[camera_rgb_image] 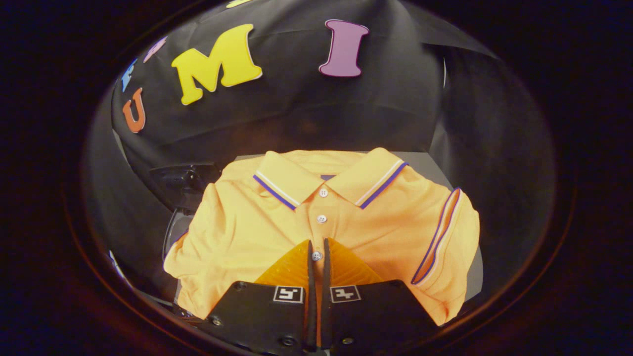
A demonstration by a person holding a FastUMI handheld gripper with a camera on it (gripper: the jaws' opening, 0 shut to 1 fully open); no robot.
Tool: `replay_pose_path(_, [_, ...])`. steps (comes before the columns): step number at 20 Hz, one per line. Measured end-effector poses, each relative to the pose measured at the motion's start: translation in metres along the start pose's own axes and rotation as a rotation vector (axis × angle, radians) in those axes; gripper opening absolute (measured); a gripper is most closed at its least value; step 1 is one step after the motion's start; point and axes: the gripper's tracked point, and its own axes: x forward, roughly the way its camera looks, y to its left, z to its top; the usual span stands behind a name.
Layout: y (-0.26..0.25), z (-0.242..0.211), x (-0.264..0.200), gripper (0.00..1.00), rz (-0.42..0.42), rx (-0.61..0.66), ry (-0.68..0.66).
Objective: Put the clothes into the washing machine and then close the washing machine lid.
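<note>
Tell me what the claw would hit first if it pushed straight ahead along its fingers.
Most likely the orange polo shirt: the claw is nearly shut at the shirt's button placket, its fingers lying over the fabric. Whether they already pinch cloth is unclear.

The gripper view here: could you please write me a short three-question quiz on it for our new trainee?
1. True or false: the orange polo shirt lies spread out with its collar on the side away from the gripper.
2. Multiple choice: how do the fingers stand? A) wide apart above the shirt; B) nearly together over the shirt's button placket, a button in the narrow gap between them; C) clamped on a sleeve.
3. Fill in: the trim on the collar and the sleeve cuff is made of ____.

Key: 1 true; 2 B; 3 stripes. Whether fabric is actually pinched cannot be told.
</note>
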Motion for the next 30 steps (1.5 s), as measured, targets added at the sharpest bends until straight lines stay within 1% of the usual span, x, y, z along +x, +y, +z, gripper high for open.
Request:
replay_pose_path(3, [0.002,0.002,0.002,0.07,-0.019,0.025,-0.011])
replay_pose_path(5, [0.001,0.000,0.002,0.07,-0.032,-0.019,0.000])
replay_pose_path(8, [0.003,0.005,0.003,0.07,-0.080,0.017,0.021])
replay_pose_path(10, [0.004,0.008,-0.004,0.07,-0.116,-0.037,0.009])
replay_pose_path(11, [0.007,0.015,-0.009,0.06,-0.131,-0.071,-0.010])
replay_pose_path(13, [0.016,0.034,-0.029,0.06,-0.147,-0.098,-0.057])
replay_pose_path(17, [0.049,0.073,-0.067,0.06,-0.118,-0.064,-0.124])
replay_pose_path(21, [0.080,0.111,-0.109,0.06,-0.103,-0.073,-0.205])
replay_pose_path(23, [0.103,0.125,-0.127,0.06,-0.074,-0.083,-0.238])
replay_pose_path(26, [0.140,0.134,-0.139,0.06,-0.040,-0.121,-0.269])
replay_pose_path(30, [0.187,0.132,-0.140,0.06,0.008,-0.162,-0.271])
